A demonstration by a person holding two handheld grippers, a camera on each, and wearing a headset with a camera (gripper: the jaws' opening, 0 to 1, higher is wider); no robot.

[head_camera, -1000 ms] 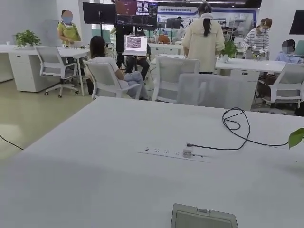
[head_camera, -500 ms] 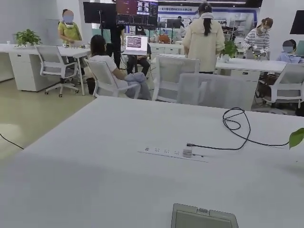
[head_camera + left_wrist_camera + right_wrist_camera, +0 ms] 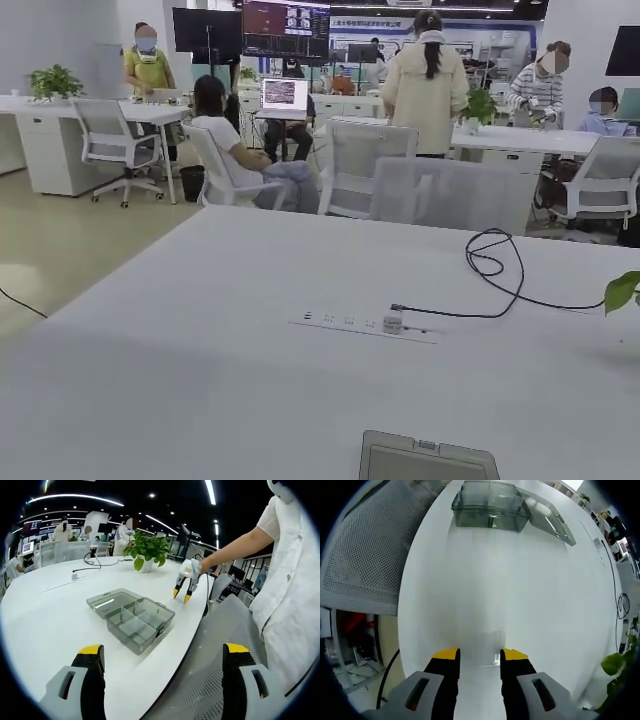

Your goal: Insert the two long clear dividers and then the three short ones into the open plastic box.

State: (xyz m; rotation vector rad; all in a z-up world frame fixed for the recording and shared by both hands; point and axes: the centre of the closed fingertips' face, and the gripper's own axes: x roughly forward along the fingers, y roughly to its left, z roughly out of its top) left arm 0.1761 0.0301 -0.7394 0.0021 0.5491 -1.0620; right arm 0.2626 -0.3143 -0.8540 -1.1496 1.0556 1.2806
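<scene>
The open plastic box (image 3: 141,621) sits near the rounded edge of the white counter (image 3: 50,625). Its flat lid (image 3: 106,601) is folded out beside it, on the side toward a potted plant (image 3: 147,550). The box is smoky and see-through, with straight walls. Faint lines inside suggest partitions, though their number is not clear. In the right gripper view the box (image 3: 490,507) lies far ahead, well apart from the fingers. The left gripper (image 3: 163,647) hangs over the counter edge with its fingers spread wide and nothing between them. The right gripper (image 3: 480,652) points down at the counter with its fingers a little apart. A faint clear divider (image 3: 490,647) lies just at their tips; I cannot tell whether it is touched.
</scene>
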